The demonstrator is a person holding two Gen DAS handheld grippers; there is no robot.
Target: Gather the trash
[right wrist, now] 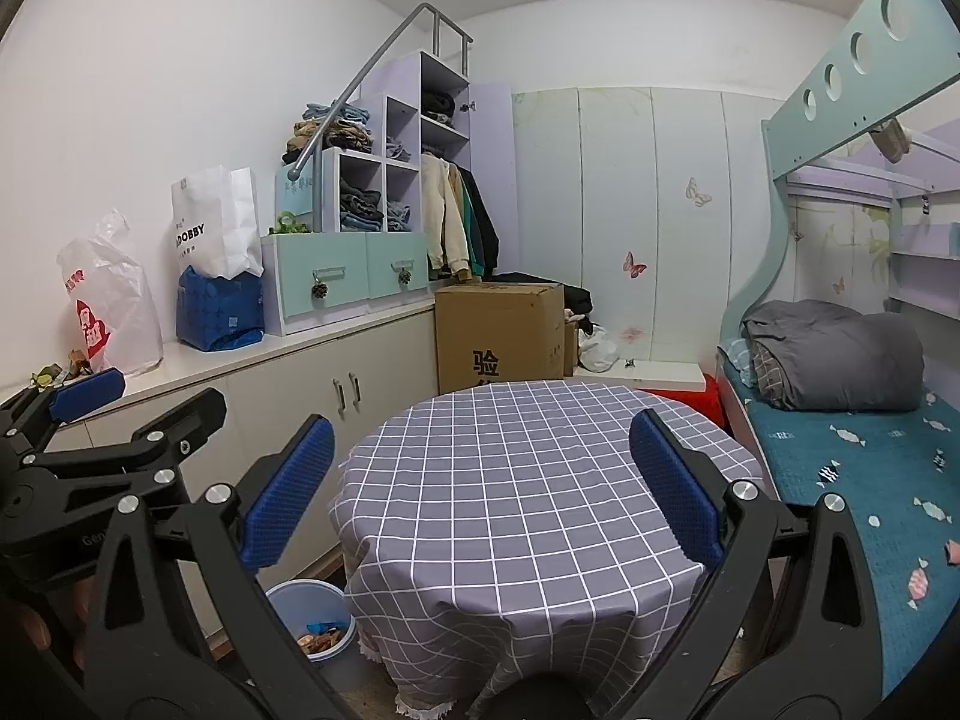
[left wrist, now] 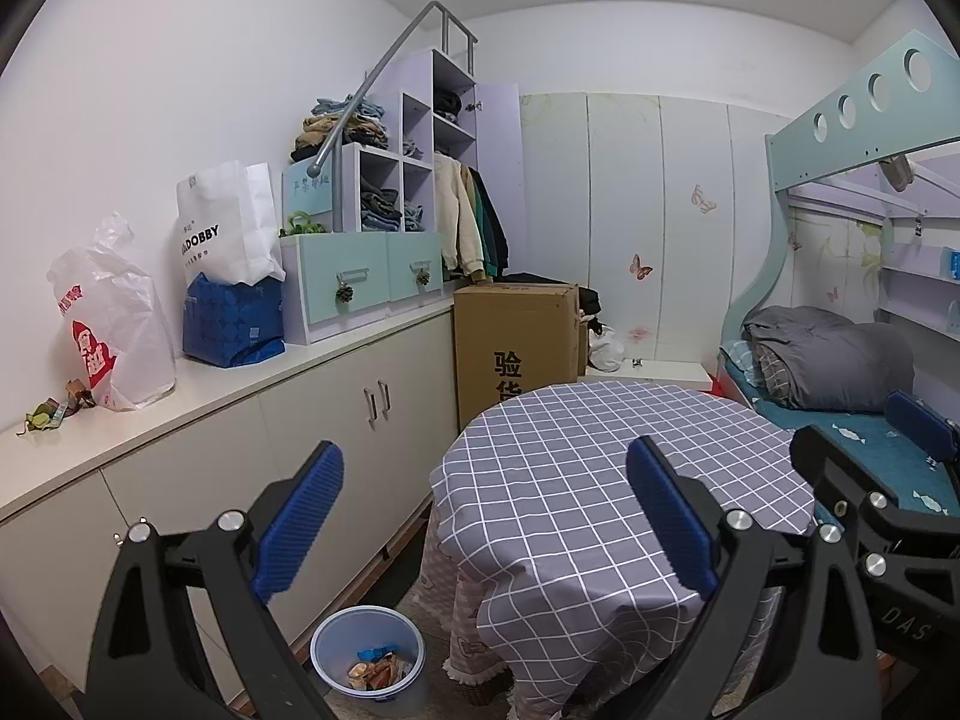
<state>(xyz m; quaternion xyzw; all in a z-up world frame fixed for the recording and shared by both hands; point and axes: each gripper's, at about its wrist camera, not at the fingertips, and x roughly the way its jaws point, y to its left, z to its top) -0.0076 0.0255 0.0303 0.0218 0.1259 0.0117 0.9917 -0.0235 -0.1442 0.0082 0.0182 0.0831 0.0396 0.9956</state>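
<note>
A pale blue trash bin point(left wrist: 367, 654) stands on the floor between the cabinets and the round table; it holds wrappers and scraps, and also shows in the right wrist view point(right wrist: 312, 615). Small wrappers point(left wrist: 51, 411) lie on the countertop at far left, also visible in the right wrist view point(right wrist: 57, 373). A pink wrapper point(right wrist: 952, 552) lies on the bed at the right. My left gripper point(left wrist: 486, 516) is open and empty, held above the table's left side. My right gripper point(right wrist: 480, 492) is open and empty over the table. The left gripper also shows at the left of the right wrist view point(right wrist: 114, 405).
A round table with a grey checked cloth point(right wrist: 528, 480) fills the middle. White cabinets with a countertop point(left wrist: 252, 378) run along the left, carrying plastic bags point(left wrist: 114, 324) and drawers. A cardboard box point(left wrist: 516, 342) stands behind the table. A bunk bed point(right wrist: 852, 450) is on the right.
</note>
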